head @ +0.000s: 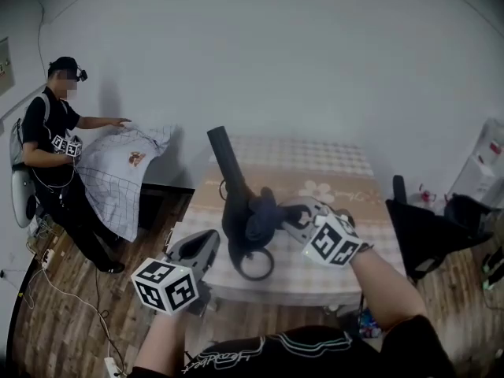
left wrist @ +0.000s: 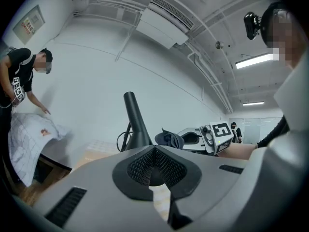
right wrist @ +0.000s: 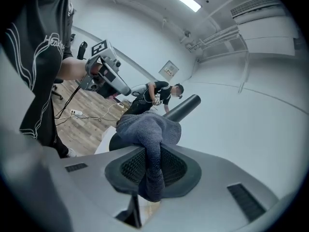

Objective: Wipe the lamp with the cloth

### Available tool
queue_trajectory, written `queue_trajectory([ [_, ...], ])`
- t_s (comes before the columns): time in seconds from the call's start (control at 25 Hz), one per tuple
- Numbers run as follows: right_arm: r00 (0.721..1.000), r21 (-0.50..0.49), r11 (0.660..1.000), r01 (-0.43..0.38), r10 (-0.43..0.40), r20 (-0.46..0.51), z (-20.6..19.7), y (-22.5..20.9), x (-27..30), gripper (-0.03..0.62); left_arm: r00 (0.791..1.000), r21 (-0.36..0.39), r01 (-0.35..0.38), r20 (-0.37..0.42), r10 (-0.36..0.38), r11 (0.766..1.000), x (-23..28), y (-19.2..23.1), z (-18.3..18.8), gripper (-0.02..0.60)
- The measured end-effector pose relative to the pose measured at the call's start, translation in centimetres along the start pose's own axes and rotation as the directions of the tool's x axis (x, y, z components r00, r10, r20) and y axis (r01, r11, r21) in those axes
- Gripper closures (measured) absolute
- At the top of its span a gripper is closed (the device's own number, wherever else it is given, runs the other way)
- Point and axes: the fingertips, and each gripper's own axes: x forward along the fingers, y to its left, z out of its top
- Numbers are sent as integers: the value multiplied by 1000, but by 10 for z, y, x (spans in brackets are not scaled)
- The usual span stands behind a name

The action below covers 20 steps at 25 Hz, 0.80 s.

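In the head view we see the black lamp (head: 228,187) standing at the near edge of the bed (head: 331,168). Our right claw (head: 277,216) is clenched on the dark cloth (head: 261,217), which touches the lamp's stem. Our left claw (head: 206,241) sits lower, near the lamp's base on its left. In the left gripper view, that claw's jaws are closed together with nothing between them. In the right gripper view, the cloth is pinched between the jaws and bunches up against the stem.

Checked bed (head: 315,162), bystander (head: 51,124) — white sheet (head: 118,172)
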Motion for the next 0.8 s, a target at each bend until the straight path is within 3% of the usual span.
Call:
queue_trajectory([
  [0.48, 981, -28, 981, 194, -194, -8, 60, -56, 13, 537, 987, 42, 159, -26, -158, 986, 18, 42, 25, 581],
  [0.8, 925, -134, 919, 371, -378, -36, 115, -99, 22, 537, 959, 64, 282, -51, -279, 957, 26, 73, 47, 581],
])
